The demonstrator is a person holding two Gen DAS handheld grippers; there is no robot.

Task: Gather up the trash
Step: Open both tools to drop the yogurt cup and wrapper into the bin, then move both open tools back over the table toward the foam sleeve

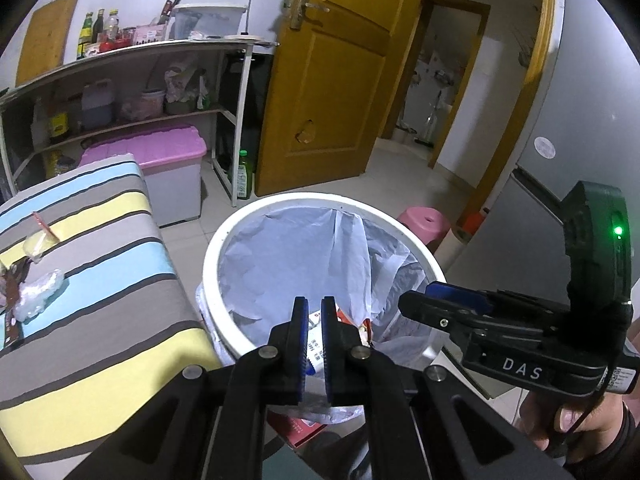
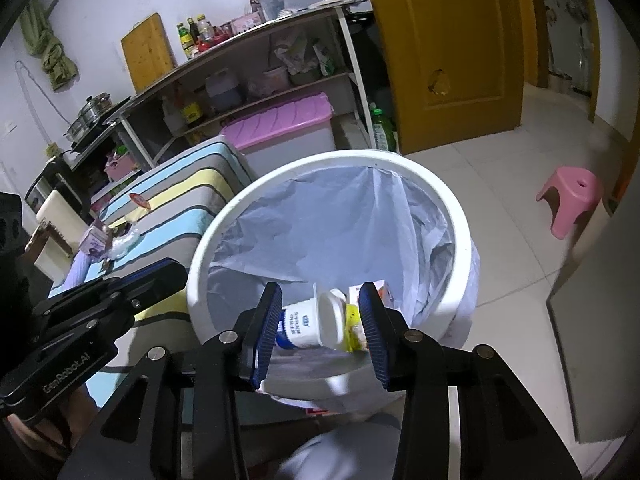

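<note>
A white round trash bin with a pale liner stands on the floor beside a striped box. Both grippers hover over its near rim. My left gripper has its jaws nearly together with nothing between them. My right gripper is open and empty; a white yogurt cup and yellow and orange wrappers lie in the bin below it. More trash lies on the striped box: a crumpled clear plastic piece, a brown wrapper, a yellowish bag with a red strip.
A shelf unit with bottles and jars stands behind, with a pink-lidded storage bin under it. A yellow door is open behind the bin. A pink stool and a grey fridge are to the right.
</note>
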